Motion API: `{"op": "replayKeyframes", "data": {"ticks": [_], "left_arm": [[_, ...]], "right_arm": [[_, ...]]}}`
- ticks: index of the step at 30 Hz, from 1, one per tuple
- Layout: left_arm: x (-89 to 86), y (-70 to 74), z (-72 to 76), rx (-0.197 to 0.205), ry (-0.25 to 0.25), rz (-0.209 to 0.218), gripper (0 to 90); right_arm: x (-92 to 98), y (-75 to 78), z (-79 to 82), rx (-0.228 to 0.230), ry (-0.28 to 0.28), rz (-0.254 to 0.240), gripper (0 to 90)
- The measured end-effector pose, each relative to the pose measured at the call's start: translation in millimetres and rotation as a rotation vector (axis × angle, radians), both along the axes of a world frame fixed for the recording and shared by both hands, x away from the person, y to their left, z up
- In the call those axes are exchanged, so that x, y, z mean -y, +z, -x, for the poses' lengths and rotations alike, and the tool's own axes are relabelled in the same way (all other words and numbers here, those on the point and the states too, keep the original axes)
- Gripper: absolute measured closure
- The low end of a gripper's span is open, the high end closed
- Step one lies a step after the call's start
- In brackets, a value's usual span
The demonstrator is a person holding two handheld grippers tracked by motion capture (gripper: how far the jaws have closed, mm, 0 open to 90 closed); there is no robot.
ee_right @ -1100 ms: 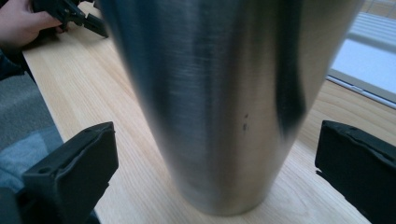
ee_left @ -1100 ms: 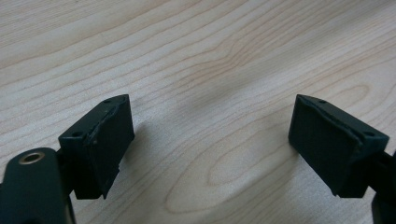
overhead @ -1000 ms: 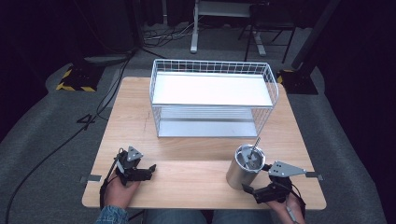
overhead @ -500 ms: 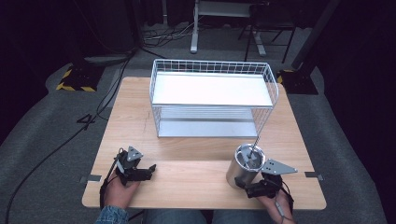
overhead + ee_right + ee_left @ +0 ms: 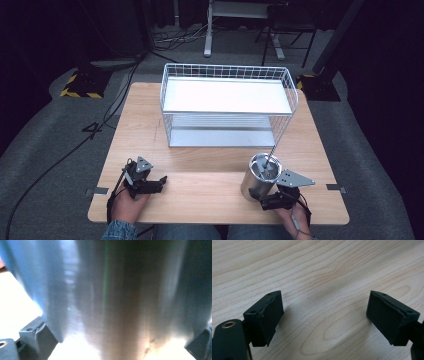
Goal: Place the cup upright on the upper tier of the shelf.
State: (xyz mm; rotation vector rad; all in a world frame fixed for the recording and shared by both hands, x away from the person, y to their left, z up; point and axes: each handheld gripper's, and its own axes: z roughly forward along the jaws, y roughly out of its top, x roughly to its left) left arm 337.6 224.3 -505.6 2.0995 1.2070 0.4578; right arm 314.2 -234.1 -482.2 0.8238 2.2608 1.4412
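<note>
Two grippers are mine. My left gripper [image 5: 161, 180] rests near the front left corner of the wooden table [image 5: 210, 165], its fingers spread wide over bare wood and holding nothing. My right gripper [image 5: 265, 202] has just been closing around the base of the steel cup [image 5: 256, 184], which stands upright between its fingers [image 5: 40, 336]. Whether the pads already press on it, I cannot tell. The cup stands at the front right, just before the white wire basket [image 5: 227, 107], with a thin rod [image 5: 270, 156] leaning inside.

No legible text, label, brand or number appears on any surface. The only sign-like marking is the yellow-and-black hazard striping [image 5: 79, 93] on a dark base standing on the floor, left of the bench [image 5: 142, 107].
</note>
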Motion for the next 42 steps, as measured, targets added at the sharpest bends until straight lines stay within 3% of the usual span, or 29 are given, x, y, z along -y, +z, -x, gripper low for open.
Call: {"op": "replayKeyframes", "data": {"ticks": [10, 16, 24, 42], "left_arm": [[-0.5, 0.3, -0.5, -0.001, -0.003, -0.003, 14.8], [-0.5, 0.2, -0.5, -0.001, -0.004, -0.002, 14.8], [-0.6, 0.3, -0.6, 0.0, -0.004, -0.003, 14.9], [-1.0, 0.2, -1.0, 0.001, -0.005, -0.002, 14.9]], "right_arm": [[-5.1, 4.7, -0.6, 0.003, -0.02, 0.033, 3.7], [-7.2, 10.8, -2.1, 0.004, -0.018, 0.013, 3.7], [-8.0, 33.1, -5.0, 0.019, -0.013, 0.008, 3.7], [-5.0, 91.6, -26.1, -0.003, -0.031, -0.014, 3.8]]}}
